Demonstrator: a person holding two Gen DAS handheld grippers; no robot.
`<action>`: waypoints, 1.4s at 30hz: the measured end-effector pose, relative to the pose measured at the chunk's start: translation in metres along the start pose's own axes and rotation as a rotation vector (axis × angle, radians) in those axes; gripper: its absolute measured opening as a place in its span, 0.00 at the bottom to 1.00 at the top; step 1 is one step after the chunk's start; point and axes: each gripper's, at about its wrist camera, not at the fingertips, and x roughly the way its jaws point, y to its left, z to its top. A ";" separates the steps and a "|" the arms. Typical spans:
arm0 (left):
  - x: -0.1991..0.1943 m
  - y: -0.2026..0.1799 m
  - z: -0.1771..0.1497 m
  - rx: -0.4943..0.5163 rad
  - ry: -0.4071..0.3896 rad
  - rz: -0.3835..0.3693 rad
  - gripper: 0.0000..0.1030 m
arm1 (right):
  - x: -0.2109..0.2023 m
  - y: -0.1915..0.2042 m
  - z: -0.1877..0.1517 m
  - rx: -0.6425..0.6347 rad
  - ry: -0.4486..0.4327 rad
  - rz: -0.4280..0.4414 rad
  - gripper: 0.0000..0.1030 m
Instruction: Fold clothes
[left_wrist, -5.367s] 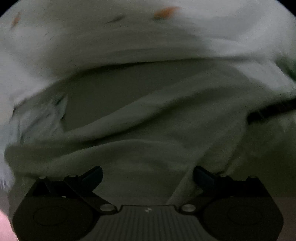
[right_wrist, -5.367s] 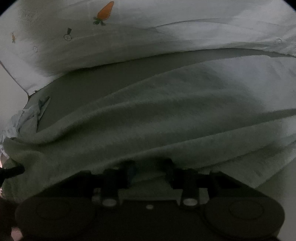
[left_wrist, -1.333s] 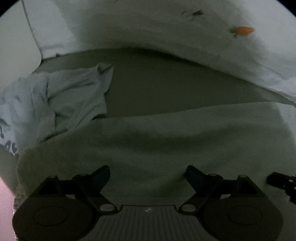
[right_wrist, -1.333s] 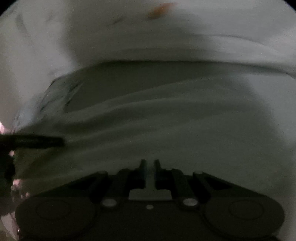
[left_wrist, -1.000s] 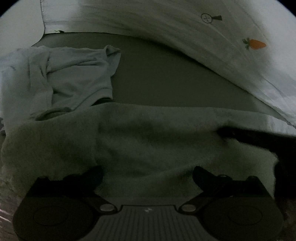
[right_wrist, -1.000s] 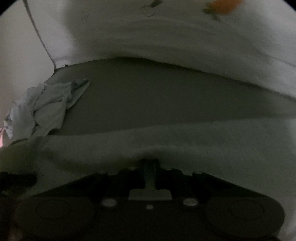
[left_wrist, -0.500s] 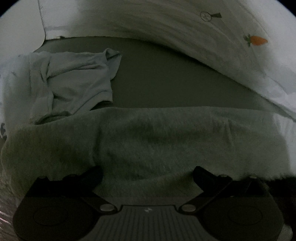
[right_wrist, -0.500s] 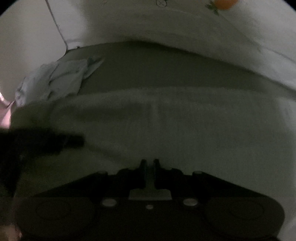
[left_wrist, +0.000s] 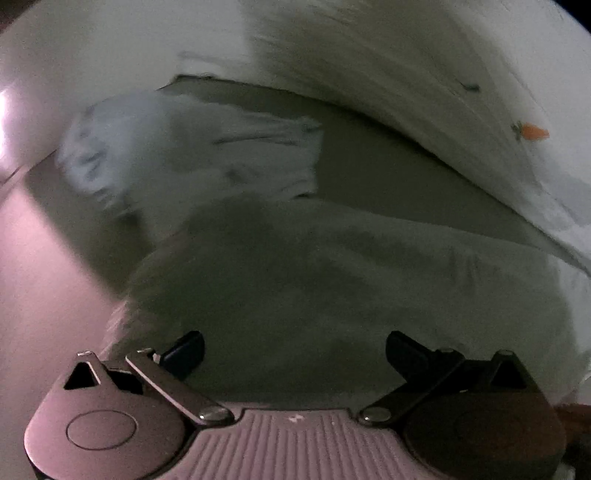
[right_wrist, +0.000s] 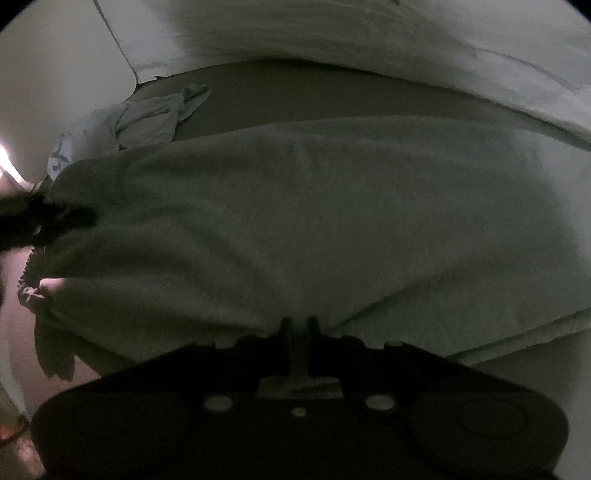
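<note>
On the bed (right_wrist: 332, 92), a towel (right_wrist: 314, 206) edge is pinched by the right gripper (right_wrist: 298, 325); the left gripper (left_wrist: 293, 350), fingers spread, must be closed on it before folding.

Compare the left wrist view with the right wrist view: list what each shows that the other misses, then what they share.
Only the left wrist view shows the orange carrot print on the white sheet, and the left tool with its fingers wide apart above the towel. Only the right wrist view shows the right tool shut on the near edge of the grey-green towel, and a dark shape, probably the other tool, at the towel's left edge. Both show the towel spread on the dark bed surface, the crumpled pale garment beyond it, and the white sheet.
</note>
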 end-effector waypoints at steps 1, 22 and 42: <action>-0.009 0.010 -0.009 -0.033 0.001 -0.003 1.00 | 0.001 -0.002 -0.001 0.013 -0.003 0.007 0.08; -0.005 0.105 -0.050 -0.650 -0.133 -0.207 0.81 | 0.000 -0.004 -0.020 0.054 -0.107 0.046 0.24; -0.015 0.070 -0.022 -0.536 -0.232 -0.034 0.23 | -0.007 0.013 -0.030 -0.121 -0.068 -0.036 0.06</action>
